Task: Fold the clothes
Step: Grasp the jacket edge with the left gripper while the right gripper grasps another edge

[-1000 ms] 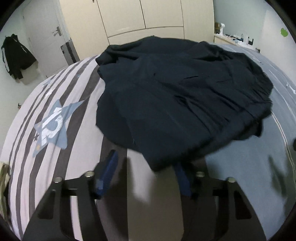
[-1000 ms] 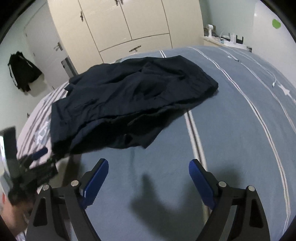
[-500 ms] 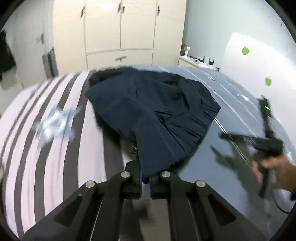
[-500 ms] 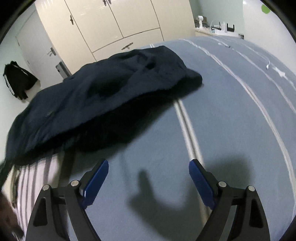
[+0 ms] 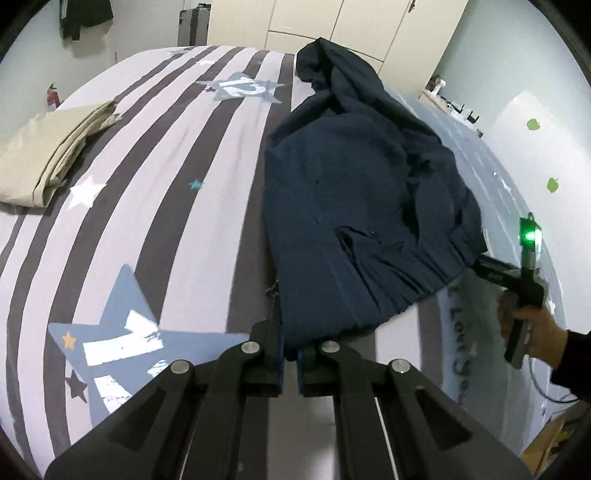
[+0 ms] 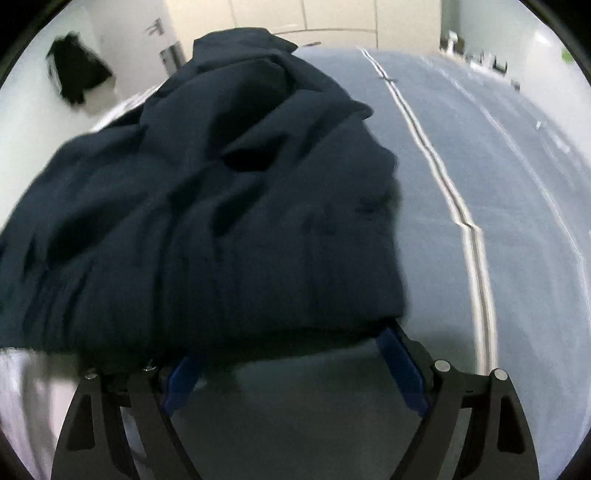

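A dark navy garment (image 5: 354,206) lies crumpled on the bed, stretched toward me. My left gripper (image 5: 290,354) is shut on its near hem. In the right wrist view the same garment (image 6: 207,229) fills the left and middle. My right gripper (image 6: 295,369) is open, its blue pads (image 6: 400,365) wide apart, and the garment's near edge hangs over the gap between them. From the left wrist view the right gripper (image 5: 484,264) reaches the garment's right edge, held by a hand.
A folded beige garment (image 5: 48,155) lies at the left on the striped, star-printed bedding (image 5: 155,177). The right half of the bed is blue-grey (image 6: 480,184). Cream wardrobes (image 5: 332,22) and a dark jacket (image 6: 74,70) on the wall stand beyond.
My left gripper closed on the garment's hem and pulled it back. My right gripper moved left and forward until the garment's edge lies between its open fingers.
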{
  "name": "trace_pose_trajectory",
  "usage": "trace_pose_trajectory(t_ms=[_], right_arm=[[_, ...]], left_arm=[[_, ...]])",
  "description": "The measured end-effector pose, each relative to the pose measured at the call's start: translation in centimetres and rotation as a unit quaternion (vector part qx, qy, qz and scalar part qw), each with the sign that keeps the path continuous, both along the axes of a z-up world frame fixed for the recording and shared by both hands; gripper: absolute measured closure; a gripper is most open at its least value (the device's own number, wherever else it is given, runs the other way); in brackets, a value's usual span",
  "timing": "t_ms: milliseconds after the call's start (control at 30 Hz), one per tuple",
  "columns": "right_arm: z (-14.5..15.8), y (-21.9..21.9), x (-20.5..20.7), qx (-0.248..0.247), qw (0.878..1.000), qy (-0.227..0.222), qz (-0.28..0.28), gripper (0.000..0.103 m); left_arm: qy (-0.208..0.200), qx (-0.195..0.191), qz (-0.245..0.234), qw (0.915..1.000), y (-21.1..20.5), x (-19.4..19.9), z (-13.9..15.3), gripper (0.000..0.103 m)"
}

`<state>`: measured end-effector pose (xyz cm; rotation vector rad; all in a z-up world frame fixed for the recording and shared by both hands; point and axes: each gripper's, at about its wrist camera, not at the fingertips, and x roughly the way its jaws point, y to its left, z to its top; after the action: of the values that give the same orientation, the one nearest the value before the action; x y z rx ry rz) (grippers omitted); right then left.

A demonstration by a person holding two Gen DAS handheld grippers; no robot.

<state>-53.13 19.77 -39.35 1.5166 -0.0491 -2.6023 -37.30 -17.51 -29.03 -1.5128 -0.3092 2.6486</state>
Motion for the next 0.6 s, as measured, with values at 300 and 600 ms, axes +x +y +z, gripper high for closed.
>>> trace_pose_trajectory(t_ms=[300,600], right_arm=[[0.3,2.5,0.8,0.072,0.995,0.045,-0.049,0.02],[-0.2,1.1,-1.9,0.087,0.993,0.069,-0.031,0.038]], left_arm=[[-0.001,-0.023,-0.011,0.9997,1.2,-0.8,-1.5,0.099],[0.0,-0.02,-0.006,0.9998,1.5,-3.0,-1.7,0.098]])
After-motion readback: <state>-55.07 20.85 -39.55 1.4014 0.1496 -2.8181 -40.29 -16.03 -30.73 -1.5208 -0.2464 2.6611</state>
